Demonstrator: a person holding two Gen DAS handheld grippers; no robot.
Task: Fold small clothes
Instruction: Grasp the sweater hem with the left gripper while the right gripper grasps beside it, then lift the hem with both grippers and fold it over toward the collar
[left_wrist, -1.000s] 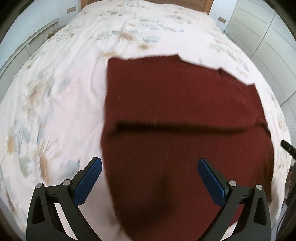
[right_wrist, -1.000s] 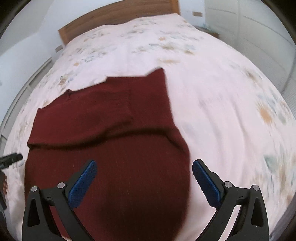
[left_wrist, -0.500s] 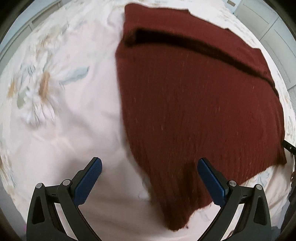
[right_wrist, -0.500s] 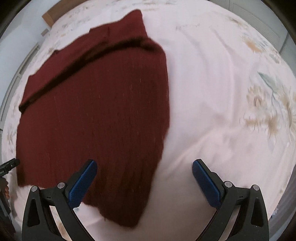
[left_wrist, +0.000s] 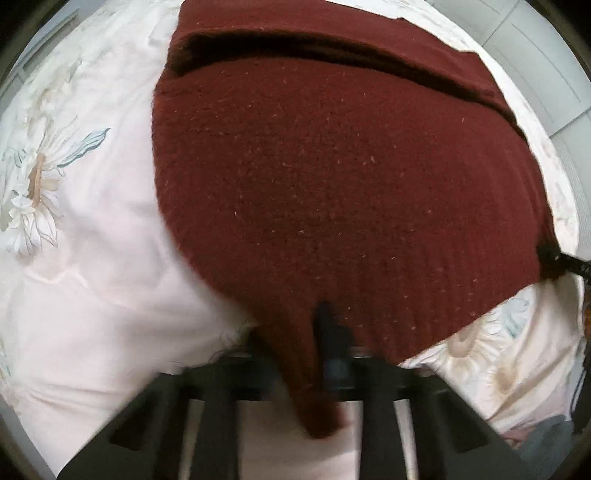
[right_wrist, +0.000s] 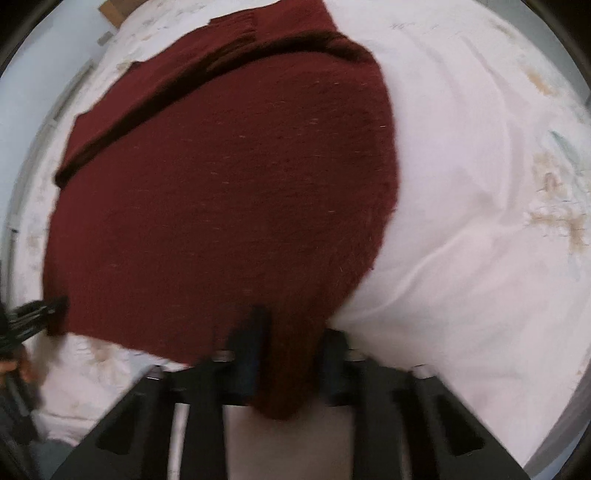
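Note:
A dark red knitted garment (left_wrist: 332, 177) lies flat on the bed, with a folded band across its far end. My left gripper (left_wrist: 314, 354) is shut on the garment's near left corner. My right gripper (right_wrist: 288, 354) is shut on the near right corner of the same garment (right_wrist: 221, 192). Each gripper shows at the edge of the other's view: the right one in the left wrist view (left_wrist: 561, 258), the left one in the right wrist view (right_wrist: 33, 314). The fingertips are partly buried in the knit.
The bed cover (left_wrist: 85, 258) is pale pink with printed flowers and runs around the garment on all sides (right_wrist: 480, 221). White cupboard doors (left_wrist: 535, 74) stand past the bed. A wooden headboard (right_wrist: 110, 11) is at the far end.
Both grippers came down and forward to the garment's near edge and closed on its two near corners. They were open and above the bed before.

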